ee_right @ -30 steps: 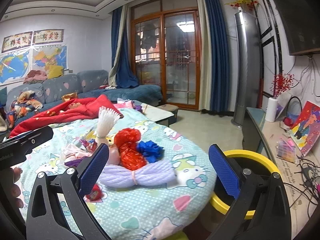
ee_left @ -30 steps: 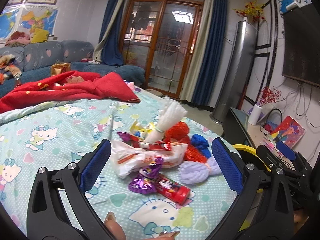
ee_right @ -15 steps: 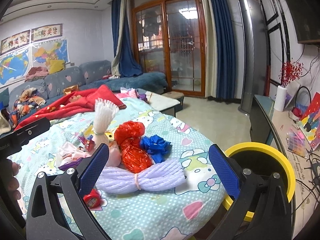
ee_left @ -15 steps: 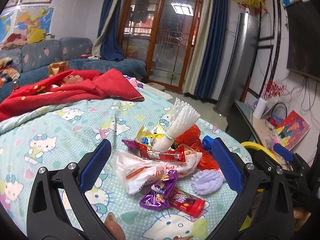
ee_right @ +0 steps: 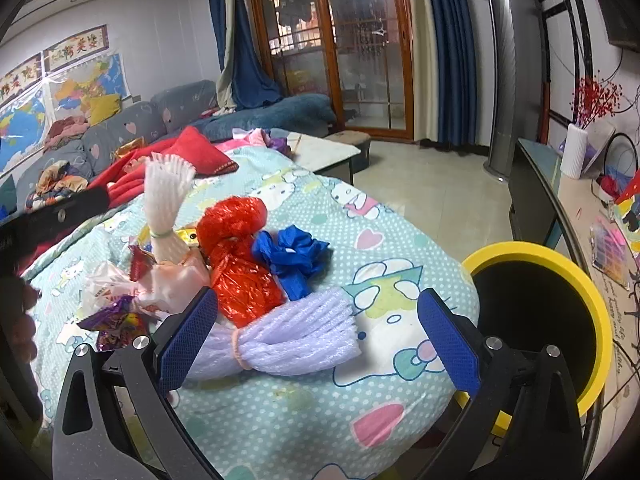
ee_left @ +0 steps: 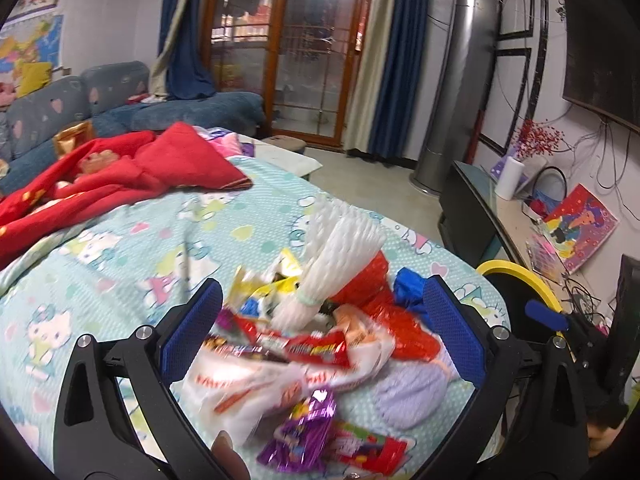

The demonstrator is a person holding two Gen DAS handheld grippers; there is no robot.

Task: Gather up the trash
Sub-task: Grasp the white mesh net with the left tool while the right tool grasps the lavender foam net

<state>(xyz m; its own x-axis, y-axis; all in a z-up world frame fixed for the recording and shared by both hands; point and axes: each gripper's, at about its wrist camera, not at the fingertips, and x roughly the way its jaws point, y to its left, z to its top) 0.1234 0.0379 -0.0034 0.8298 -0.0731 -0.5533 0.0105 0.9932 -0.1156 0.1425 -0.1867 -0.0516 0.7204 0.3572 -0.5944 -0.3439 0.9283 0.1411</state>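
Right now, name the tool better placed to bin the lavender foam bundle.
Right. The open right tool already brackets the lavender foam bundle beside the yellow-rimmed bin; the left tool faces the wrappers.

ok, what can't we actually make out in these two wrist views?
- Left wrist: wrapper pile is motion-blurred, print unreadable.
- Left wrist: purple wrapper partly hidden by the left gripper frame at the bottom edge.
- Right wrist: inside of the yellow-rimmed bin is dark, contents unknown; the right gripper covers its near rim.
- Right wrist: lilac foam net, left end behind the finger.
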